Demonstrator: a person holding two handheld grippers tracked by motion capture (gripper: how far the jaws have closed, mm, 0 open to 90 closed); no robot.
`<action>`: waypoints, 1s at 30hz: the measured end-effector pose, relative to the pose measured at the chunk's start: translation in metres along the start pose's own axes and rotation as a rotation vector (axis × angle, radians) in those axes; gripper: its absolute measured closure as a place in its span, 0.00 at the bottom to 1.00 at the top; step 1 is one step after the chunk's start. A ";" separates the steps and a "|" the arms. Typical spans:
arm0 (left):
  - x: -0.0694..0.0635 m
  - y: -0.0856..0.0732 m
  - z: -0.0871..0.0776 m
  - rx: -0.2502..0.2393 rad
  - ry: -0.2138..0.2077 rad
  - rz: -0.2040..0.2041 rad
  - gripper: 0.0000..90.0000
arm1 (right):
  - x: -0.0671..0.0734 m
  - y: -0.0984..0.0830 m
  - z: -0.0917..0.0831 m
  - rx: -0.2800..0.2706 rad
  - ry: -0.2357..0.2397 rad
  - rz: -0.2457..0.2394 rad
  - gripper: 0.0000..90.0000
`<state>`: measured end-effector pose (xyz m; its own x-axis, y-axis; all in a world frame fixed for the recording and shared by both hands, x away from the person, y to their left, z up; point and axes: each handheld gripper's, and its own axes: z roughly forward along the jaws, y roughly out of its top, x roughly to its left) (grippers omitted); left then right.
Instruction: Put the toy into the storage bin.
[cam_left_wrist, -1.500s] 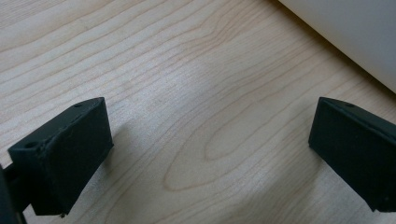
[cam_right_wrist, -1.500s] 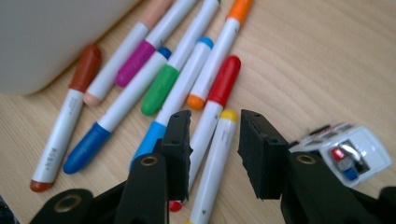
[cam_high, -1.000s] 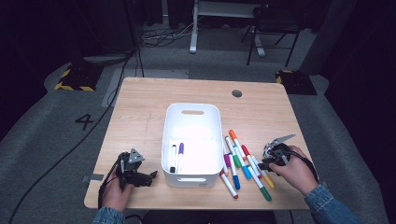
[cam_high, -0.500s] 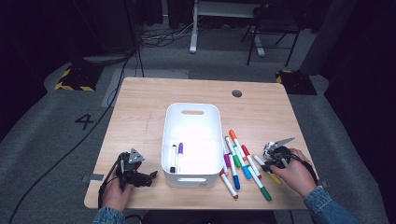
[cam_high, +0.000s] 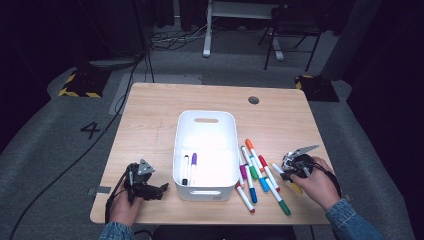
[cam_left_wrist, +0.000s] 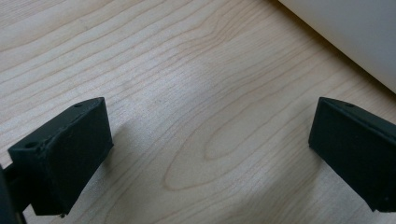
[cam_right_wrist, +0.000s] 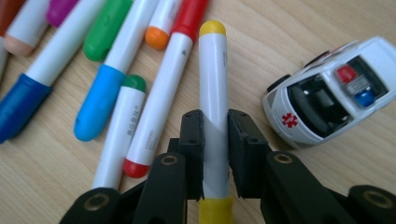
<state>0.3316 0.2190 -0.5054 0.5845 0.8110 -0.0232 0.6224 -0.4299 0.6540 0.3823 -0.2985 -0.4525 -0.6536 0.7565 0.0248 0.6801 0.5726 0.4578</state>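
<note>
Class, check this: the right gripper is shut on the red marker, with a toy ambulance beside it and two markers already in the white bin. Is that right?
Not quite. The right gripper is shut on the yellow marker, not the red one, as the right gripper view shows. The toy ambulance lies beside it, and two markers lie in the white bin.

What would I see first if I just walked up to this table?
Probably the bright markers fanned out on the wooden table, just right of the white bin in the middle. Next, the right gripper pinching a yellow marker between its jaws, with a little toy ambulance parked beside it.
</note>
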 end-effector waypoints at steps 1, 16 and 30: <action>0.000 0.000 0.000 0.001 -0.001 0.002 0.00 | 0.001 0.002 -0.003 -0.005 0.000 -0.001 0.85; 0.000 0.000 0.000 0.001 -0.001 -0.001 0.00 | 0.007 0.026 -0.049 -0.138 0.065 0.000 0.85; 0.000 0.000 0.000 0.000 -0.001 -0.001 0.00 | 0.023 0.055 -0.081 -0.219 0.106 -0.075 0.85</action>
<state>0.3315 0.2190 -0.5055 0.5846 0.8109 -0.0245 0.6231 -0.4295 0.6537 0.3778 -0.2750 -0.3542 -0.7386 0.6704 0.0712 0.5477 0.5353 0.6430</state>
